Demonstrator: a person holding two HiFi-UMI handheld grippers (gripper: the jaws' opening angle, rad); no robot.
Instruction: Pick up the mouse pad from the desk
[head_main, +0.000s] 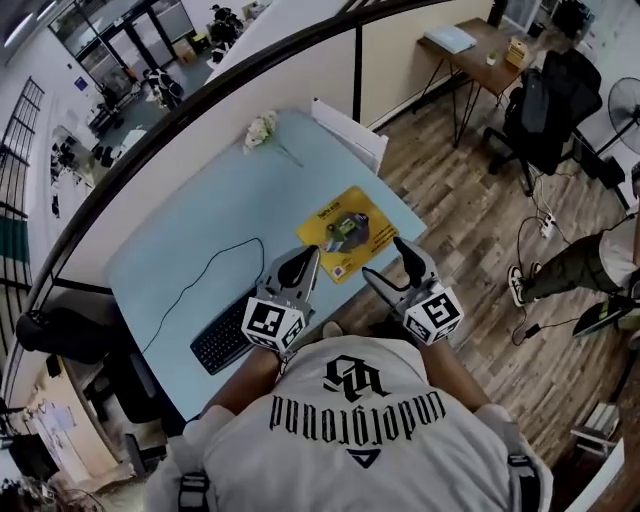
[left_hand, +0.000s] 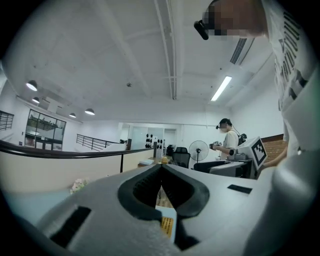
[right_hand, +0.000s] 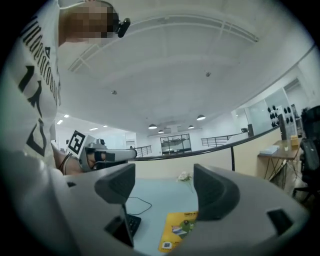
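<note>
An open-plan office is showing here: a pale desk (head_main: 190, 230) is carrying a keyboard (head_main: 222, 342), a black swivel chair (head_main: 545, 105) is standing by a wooden desk (head_main: 470, 55), and a strip light (left_hand: 223, 88) is glowing overhead.

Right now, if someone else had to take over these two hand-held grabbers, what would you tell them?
Left gripper: jaws shut, empty.
Right gripper: jaws open, empty.
Mouse pad: yellow, lying flat on the blue desk, just ahead of both grippers; keyboard off to its left.
Done: nothing lifted yet.
Left: reach the pad, grip an edge, lift it.
</note>
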